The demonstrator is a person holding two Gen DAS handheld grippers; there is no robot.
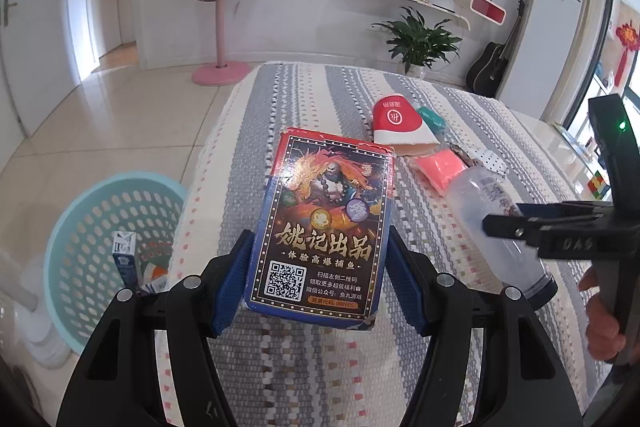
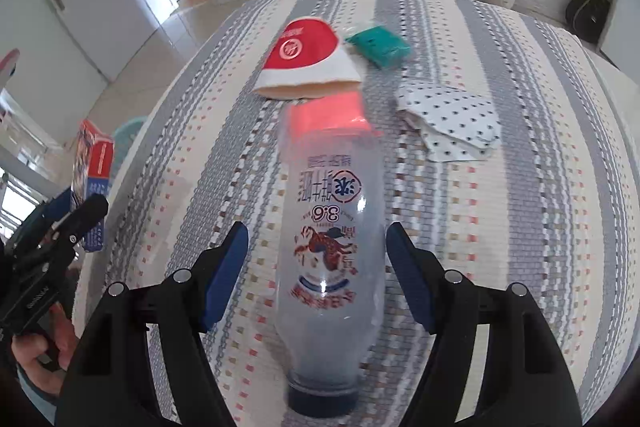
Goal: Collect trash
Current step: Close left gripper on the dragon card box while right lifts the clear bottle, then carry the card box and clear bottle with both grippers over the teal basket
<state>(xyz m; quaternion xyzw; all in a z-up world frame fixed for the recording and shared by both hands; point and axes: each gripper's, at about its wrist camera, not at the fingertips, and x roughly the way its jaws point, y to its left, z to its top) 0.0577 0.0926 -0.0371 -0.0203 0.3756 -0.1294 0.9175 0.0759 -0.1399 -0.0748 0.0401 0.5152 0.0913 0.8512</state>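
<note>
A playing-card box (image 1: 328,187) with dragon art and a QR code is held above the table's left edge, my left gripper (image 1: 319,237) shut on its two long sides. A clear plastic bottle (image 2: 328,267) with a dark blue cap lies on the striped tablecloth (image 2: 520,207), cap towards me. My right gripper (image 2: 317,227) stands open around it, with gaps between the blue pads and the bottle. In the left wrist view, one right finger (image 1: 516,227) hangs over the bottle (image 1: 476,195). The light blue basket (image 1: 120,181) stands on the floor to the left, with cartons inside.
Beyond the bottle lie a flattened red and white paper cup (image 2: 308,63), a teal packet (image 2: 380,47), a pink packet (image 2: 332,111) and dotted white paper (image 2: 452,119). A pink coat stand (image 1: 220,67), a potted plant (image 1: 420,39) and a guitar (image 1: 492,67) stand past the table.
</note>
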